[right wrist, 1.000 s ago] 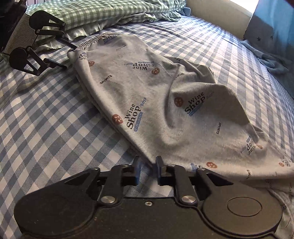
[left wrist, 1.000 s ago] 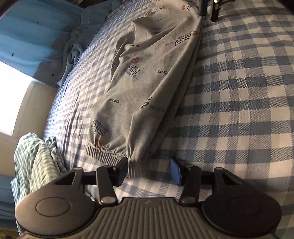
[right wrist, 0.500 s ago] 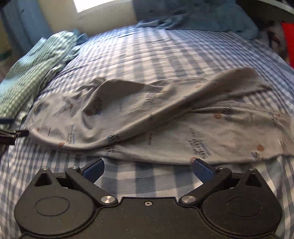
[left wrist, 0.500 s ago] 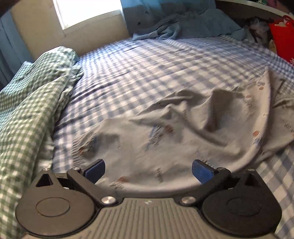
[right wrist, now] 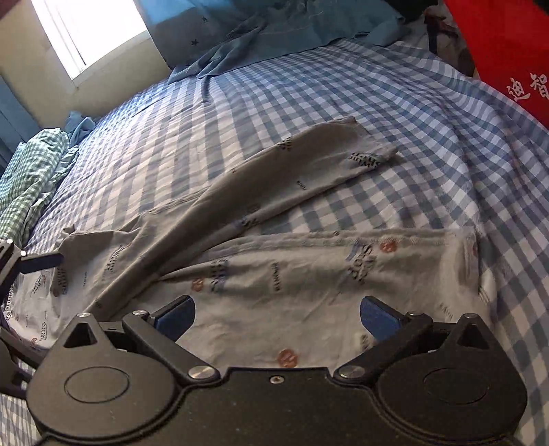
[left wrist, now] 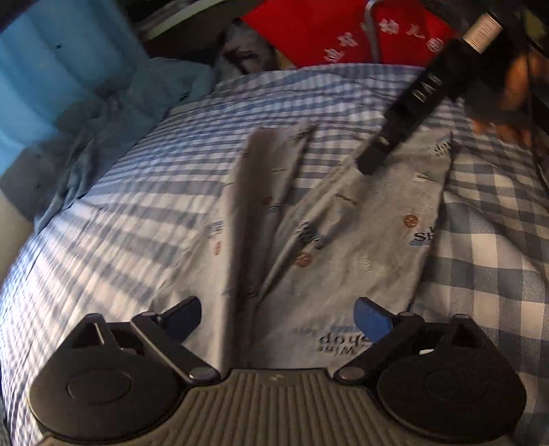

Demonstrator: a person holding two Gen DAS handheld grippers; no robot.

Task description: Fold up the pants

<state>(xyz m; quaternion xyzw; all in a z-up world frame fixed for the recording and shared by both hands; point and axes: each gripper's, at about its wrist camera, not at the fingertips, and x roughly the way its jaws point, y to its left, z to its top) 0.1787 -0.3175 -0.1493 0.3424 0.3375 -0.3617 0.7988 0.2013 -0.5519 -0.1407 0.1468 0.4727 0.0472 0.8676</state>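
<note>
- Grey printed pants (right wrist: 281,274) lie spread on the blue-checked bed (right wrist: 394,113); one leg runs toward the red bag (right wrist: 507,51), the other angles off toward the far side.
- Left gripper (left wrist: 277,317) hangs over the pants, jaws spread wide after just closing in slightly; cloth lies below, nothing pinched.
- Right gripper (right wrist: 277,315) hangs above the pants, jaws spread wide, having just been opening; the pads grip nothing.
- In the left wrist view, the right gripper (left wrist: 387,144) shows as a dark bar above the far end of the pants, a hand (left wrist: 507,96) behind it, blurred.
- Green checked bedding (right wrist: 27,175) is bunched at the bed's left edge; blue cloth (right wrist: 274,34) is heaped below the window (right wrist: 92,31).
</note>
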